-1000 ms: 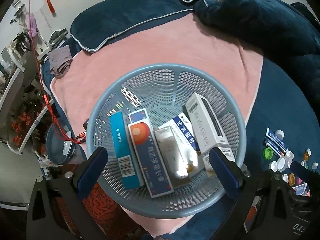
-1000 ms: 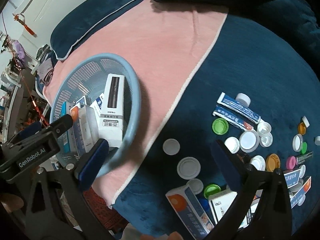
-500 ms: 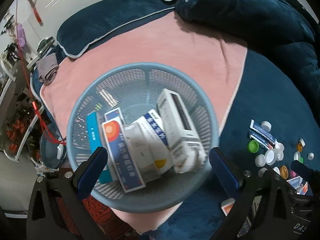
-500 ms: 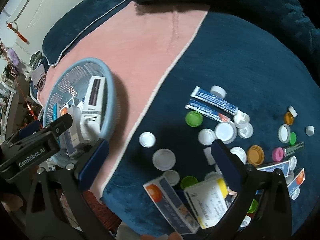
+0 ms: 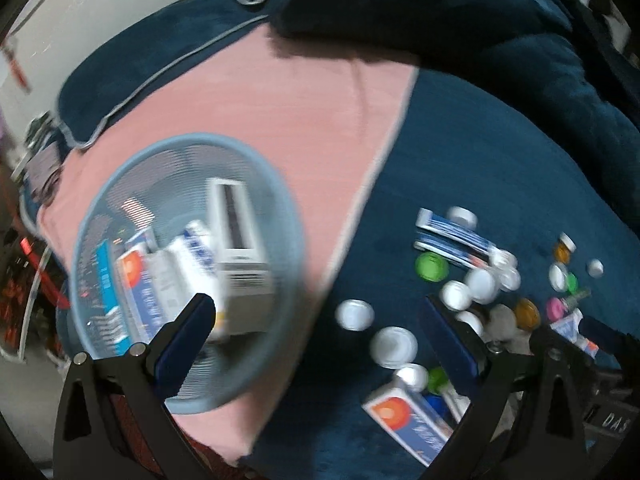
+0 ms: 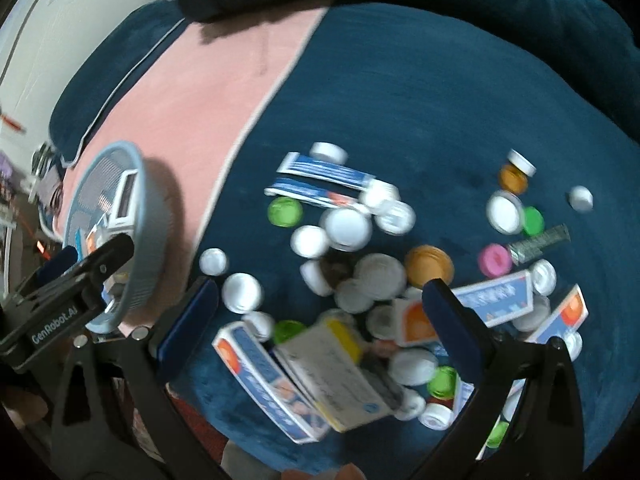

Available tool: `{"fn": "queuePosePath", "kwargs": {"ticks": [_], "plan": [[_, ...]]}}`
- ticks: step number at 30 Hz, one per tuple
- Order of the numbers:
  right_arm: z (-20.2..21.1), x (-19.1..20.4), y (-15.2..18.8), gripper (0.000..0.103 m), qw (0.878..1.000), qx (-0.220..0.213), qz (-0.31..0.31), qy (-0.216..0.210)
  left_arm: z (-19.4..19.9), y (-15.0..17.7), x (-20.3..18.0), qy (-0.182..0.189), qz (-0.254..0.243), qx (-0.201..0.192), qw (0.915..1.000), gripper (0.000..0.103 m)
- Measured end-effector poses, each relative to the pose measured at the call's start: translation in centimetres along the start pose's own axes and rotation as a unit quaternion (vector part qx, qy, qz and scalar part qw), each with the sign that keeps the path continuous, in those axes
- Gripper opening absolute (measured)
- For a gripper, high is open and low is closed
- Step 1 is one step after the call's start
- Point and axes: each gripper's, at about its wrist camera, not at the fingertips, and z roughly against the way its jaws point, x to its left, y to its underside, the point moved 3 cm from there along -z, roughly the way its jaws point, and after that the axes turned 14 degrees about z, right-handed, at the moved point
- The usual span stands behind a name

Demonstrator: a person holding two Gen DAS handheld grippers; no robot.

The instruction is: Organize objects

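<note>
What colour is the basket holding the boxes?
Light blue mesh basket, clearest in the left wrist view.

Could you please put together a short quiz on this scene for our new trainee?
1. True or false: the blue basket rests on the pink cloth.
2. Which lies nearest the two striped tubes? A) green cap B) pink cap C) orange cap
3. Fill in: the right gripper is open above a pile of boxes and ____.

Key: 1 true; 2 A; 3 caps.
</note>
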Motion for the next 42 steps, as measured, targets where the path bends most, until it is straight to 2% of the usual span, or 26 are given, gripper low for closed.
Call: {"fn": "queuePosePath", "kwargs": {"ticks": [3, 7, 10, 13, 15, 18, 24, 25, 29, 31, 34, 37, 38, 41, 42], "plan": [[0.9, -2.8, 1.3, 0.103, 0.999, 0.000, -0.032, 0.012, -0.1, 1.1, -3.1, 0.020, -0.049, 0.009, 0.9986, 0.102], [1.9, -7.5, 4.5, 0.103, 0.993, 0.007, -0.114, 0.031, -0.1, 2.8, -7.1, 0.049, -0.109, 0.019, 0.9926, 0.102], [2.0, -10.6, 6.9, 0.103, 0.982, 0.019, -0.180, 0.056, -0.4, 4.4, -10.2, 0.071, -0.154, 0.027, 0.9852, 0.102], [1.1, -13.4, 9.3, 0.103, 0.966, 0.041, -0.241, 0.090, -0.4, 6.0, -13.0, 0.090, -0.198, 0.035, 0.9755, 0.102], [0.3, -14.6, 10.5, 0.103, 0.956, 0.052, -0.274, 0.092, -0.4, 7.0, -14.5, 0.099, -0.224, 0.037, 0.9688, 0.102], [-0.9, -15.9, 11.8, 0.101, 0.941, 0.049, -0.328, 0.070, -0.4, 7.7, -15.5, 0.110, -0.241, 0.042, 0.9634, 0.102], [-3.8, -16.8, 11.6, 0.059, 0.932, 0.067, -0.352, 0.059, -1.2, 7.8, -16.1, 0.117, -0.247, 0.048, 0.9608, 0.102], [-4.0, -16.9, 11.6, 0.048, 0.932, 0.068, -0.352, 0.062, -1.4, 7.7, -16.1, 0.117, -0.247, 0.049, 0.9607, 0.102], [-2.7, -17.5, 11.9, 0.041, 0.931, 0.044, -0.359, 0.053, -2.4, 8.1, -17.4, 0.115, -0.270, 0.051, 0.9546, 0.102], [-2.0, -18.2, 12.2, 0.041, 0.929, 0.039, -0.364, 0.052, -2.9, 8.5, -18.9, 0.116, -0.290, 0.054, 0.9484, 0.101], [-2.0, -19.0, 13.0, 0.041, 0.922, 0.039, -0.383, 0.032, -3.4, 9.7, -21.5, 0.119, -0.334, 0.056, 0.9335, 0.101], [-2.3, -19.7, 13.7, 0.041, 0.913, 0.038, -0.406, 0.011, -3.6, 11.6, -23.9, 0.126, -0.384, 0.056, 0.9128, 0.101], [-2.3, -19.9, 13.8, 0.041, 0.911, 0.037, -0.411, 0.008, -3.8, 12.5, -24.5, 0.123, -0.408, 0.057, 0.9029, 0.101], [-2.3, -20.5, 14.0, 0.041, 0.907, 0.036, -0.419, 0.001, -4.5, 14.1, -24.8, 0.105, -0.449, 0.061, 0.8850, 0.098], [-2.4, -20.6, 14.0, 0.041, 0.907, 0.037, -0.419, 0.001, -4.6, 14.2, -24.6, 0.105, -0.452, 0.066, 0.8831, 0.098]]}}
